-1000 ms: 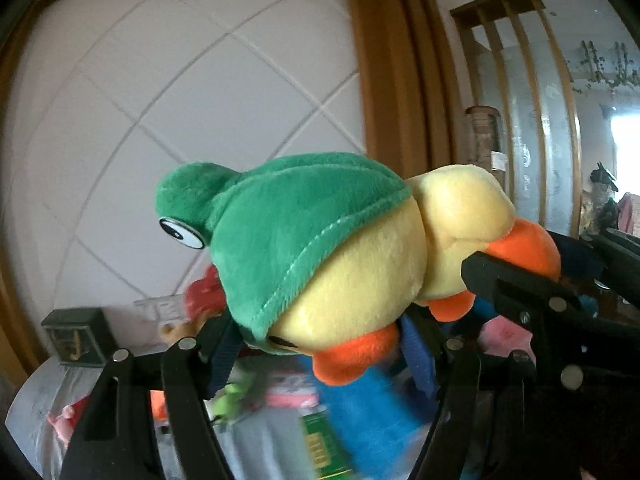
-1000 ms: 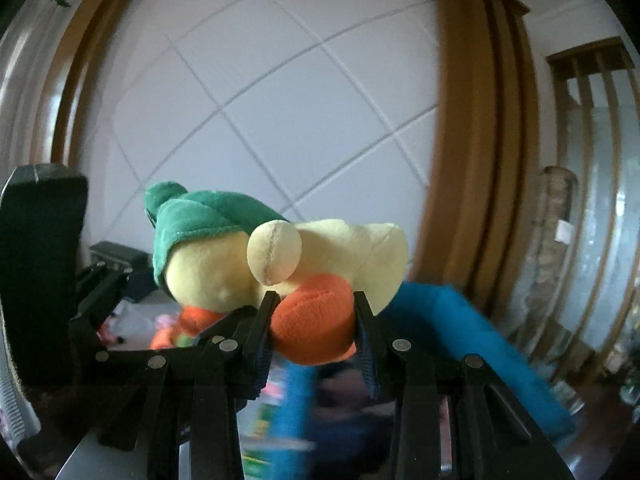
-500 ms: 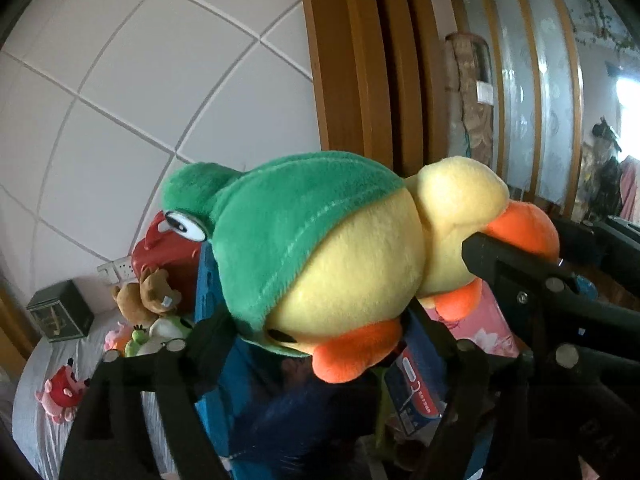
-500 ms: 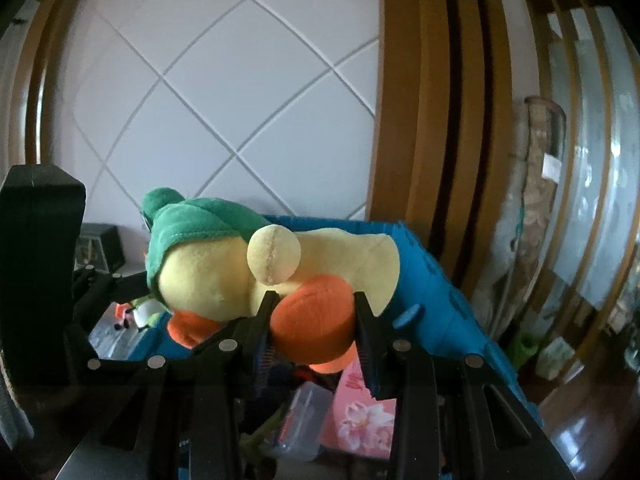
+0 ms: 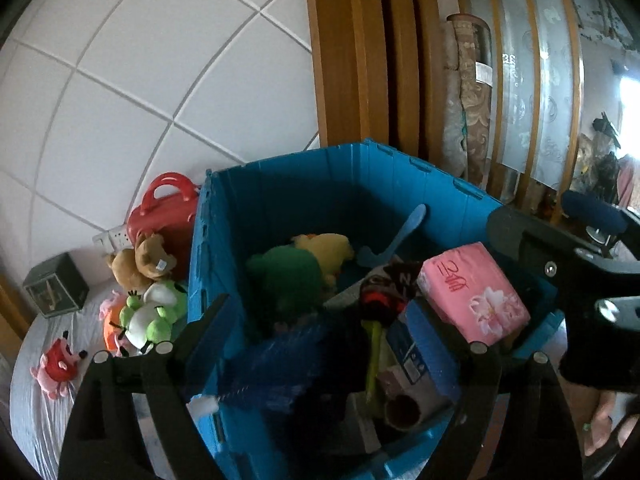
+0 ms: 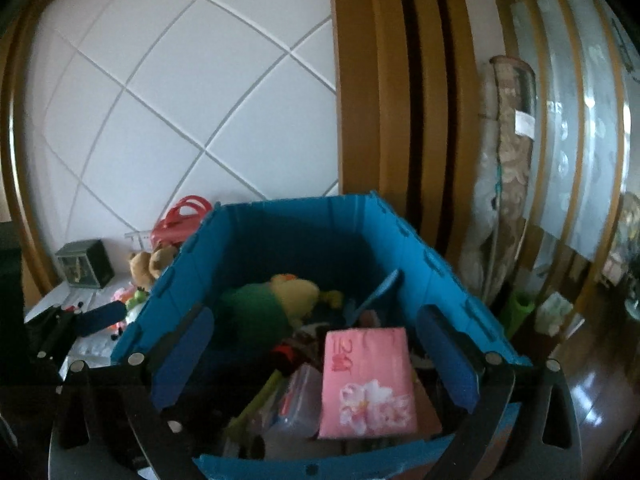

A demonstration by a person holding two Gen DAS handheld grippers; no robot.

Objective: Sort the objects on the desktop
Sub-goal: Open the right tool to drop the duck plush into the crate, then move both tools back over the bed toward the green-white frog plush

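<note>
The yellow plush duck with a green frog hood (image 5: 298, 268) lies inside the blue plastic crate (image 5: 280, 184), toward its back left; it also shows in the right wrist view (image 6: 268, 304) inside the crate (image 6: 304, 216). My left gripper (image 5: 320, 344) is open and empty above the crate's near side. My right gripper (image 6: 316, 356) is open and empty above the crate too. The right gripper's body shows at the right edge of the left wrist view (image 5: 580, 272).
The crate also holds a pink tissue pack (image 5: 472, 292), a blue brush (image 5: 280, 364), a blue spoon (image 5: 400, 236) and boxes. Left of it on the grey table (image 5: 32, 392) are a red case (image 5: 164, 208), several plush toys (image 5: 140, 300) and a small dark clock (image 5: 56, 284).
Both grippers opened and let go of the plush duck, which dropped into the blue crate. Both views have tilted down toward the crate.
</note>
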